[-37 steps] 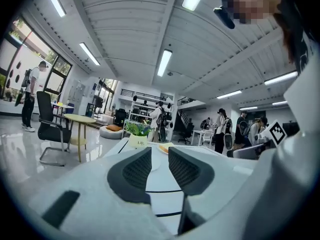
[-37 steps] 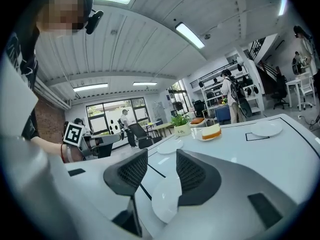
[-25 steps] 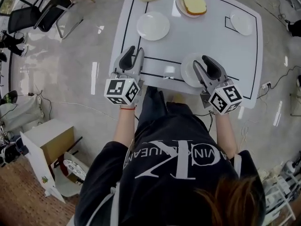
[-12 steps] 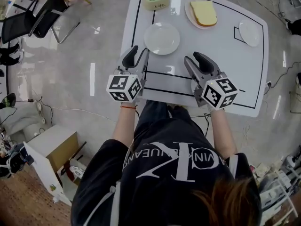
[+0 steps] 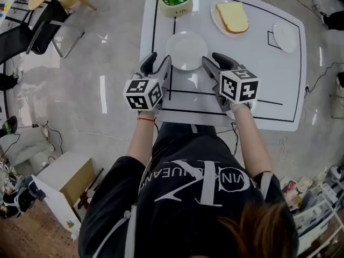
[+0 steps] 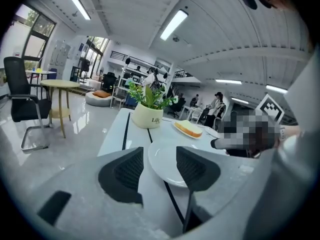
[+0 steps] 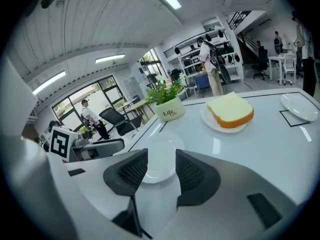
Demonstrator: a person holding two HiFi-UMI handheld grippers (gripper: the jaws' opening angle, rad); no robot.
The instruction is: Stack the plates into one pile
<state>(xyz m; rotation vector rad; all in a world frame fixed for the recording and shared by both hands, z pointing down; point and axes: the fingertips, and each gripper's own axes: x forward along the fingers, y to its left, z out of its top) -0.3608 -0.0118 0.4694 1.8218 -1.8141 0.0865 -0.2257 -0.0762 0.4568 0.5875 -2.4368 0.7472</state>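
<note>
An empty white plate (image 5: pixel 186 50) (image 6: pixel 161 154) (image 7: pixel 159 149) lies on the white table (image 5: pixel 258 79), left of centre. My left gripper (image 5: pixel 159 61) (image 6: pixel 159 160) hovers at its near left edge; its jaws are opening, with nothing between them. At the plate's near right edge is my right gripper (image 5: pixel 213 59) (image 7: pixel 161 160), open and empty. A plate with a slice of bread (image 5: pixel 232 16) (image 7: pixel 229 111) sits farther back. A small empty plate (image 5: pixel 285 36) (image 7: pixel 299 106) lies at the far right. A white rim (image 5: pixel 232 113), perhaps another plate, peeks out under my right hand.
A potted plant (image 5: pixel 174 0) (image 6: pixel 147 116) stands at the table's back left, just beyond the empty plate. Black lines mark the tabletop. Chairs (image 5: pixel 32 31) and a round table stand on the floor to the left. The person's body is against the table's near edge.
Both grippers moved forward over the table and drew together on either side of the empty plate. The right one left the near plate it hovered over. The left jaws spread wider.
</note>
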